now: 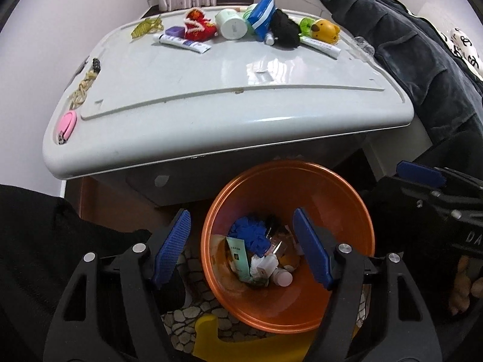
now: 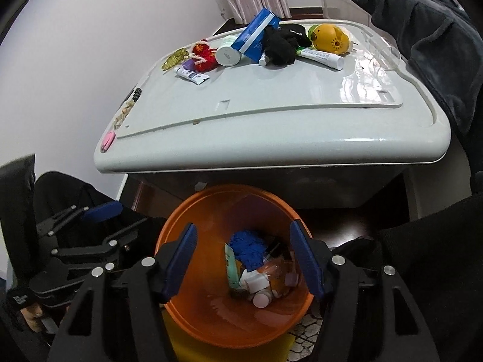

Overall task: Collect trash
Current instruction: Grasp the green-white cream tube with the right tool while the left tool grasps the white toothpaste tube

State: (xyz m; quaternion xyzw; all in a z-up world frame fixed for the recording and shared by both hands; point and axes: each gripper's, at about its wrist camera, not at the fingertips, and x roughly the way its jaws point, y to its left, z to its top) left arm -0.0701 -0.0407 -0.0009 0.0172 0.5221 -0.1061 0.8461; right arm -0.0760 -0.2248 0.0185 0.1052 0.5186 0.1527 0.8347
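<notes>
With both sets of tongs hanging over the orange bin (image 1: 347,211), reads as a drop-off pass: left tongs (image 1: 241,247) and right tongs (image 2: 243,261) spread wide, nothing between the pads, rim framed inside each gap. Bin parked on the floor tight against the front of the tabletop (image 1: 181,96), presumably so items travel a short way down. Trash already at the bottom: one blue crumpled wad (image 1: 249,233), one green-and-white carton (image 1: 238,255), one small white bottle (image 1: 283,277), plus clear wrap and scraps too jumbled to count.

Left on the tabletop, left to right: pink clip (image 1: 68,123), braided cord (image 1: 84,86), yellow hair claw (image 1: 146,27), purple block (image 1: 175,31), red knitted toy (image 1: 199,25), two tubes (first (image 1: 181,42), second (image 1: 320,46)), white jar (image 1: 231,24), blue pack (image 1: 264,10), black cloth (image 1: 283,28), yellow bear gadget (image 1: 324,30). Clustered along the far edge, front area bare.
</notes>
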